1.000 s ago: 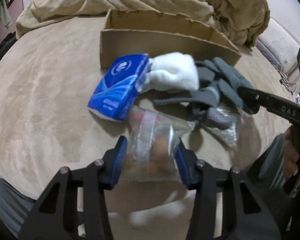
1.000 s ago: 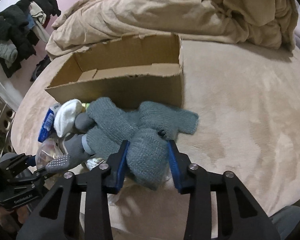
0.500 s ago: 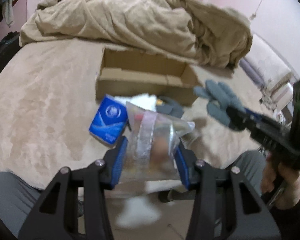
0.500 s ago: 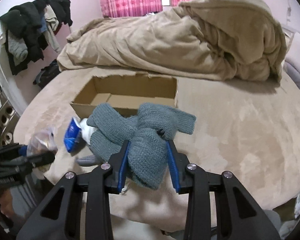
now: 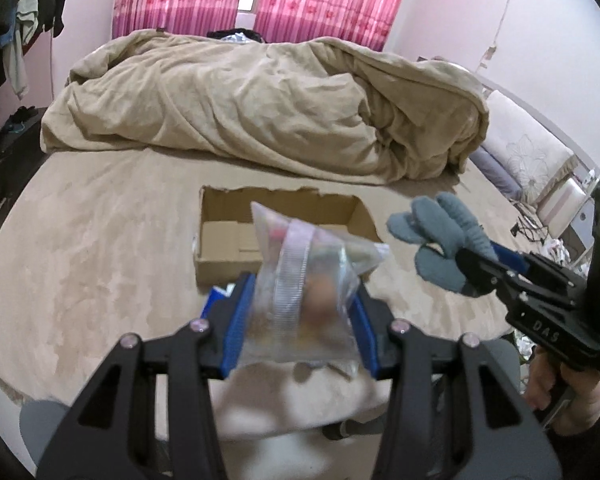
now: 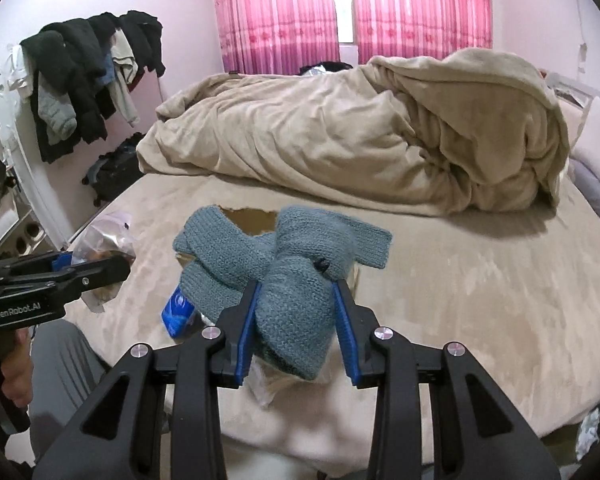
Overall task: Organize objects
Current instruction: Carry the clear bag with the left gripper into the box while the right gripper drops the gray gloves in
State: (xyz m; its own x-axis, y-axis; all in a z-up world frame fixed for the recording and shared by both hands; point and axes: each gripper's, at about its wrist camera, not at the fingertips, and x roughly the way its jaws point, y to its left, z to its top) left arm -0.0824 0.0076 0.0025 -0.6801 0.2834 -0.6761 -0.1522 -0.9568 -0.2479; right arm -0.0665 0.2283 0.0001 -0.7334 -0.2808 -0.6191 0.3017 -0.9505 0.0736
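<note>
cardboard box [image 5: 236, 236] sat mid-bed; i held plastic bag [image 5: 300, 292] in left fingers [image 5: 236, 320], gloves [image 6: 284, 280] in right fingers [image 6: 246, 326], lifted for dropping in.

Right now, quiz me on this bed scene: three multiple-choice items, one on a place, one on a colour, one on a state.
1. Where is the cardboard box?
A. on the floor
B. on the bed, in front of the heaped blanket
C. on a shelf

2. What colour are the knit gloves?
A. grey-blue
B. red
C. white

3. What is the left gripper doing?
A. hanging open
B. shut on the clear plastic bag
C. shut on the box

Answers: 1 B, the box sits on the beige cover before the blanket. 2 A, the knit shows grey-blue in both views. 3 B, the bag is pinched between its blue pads.
</note>
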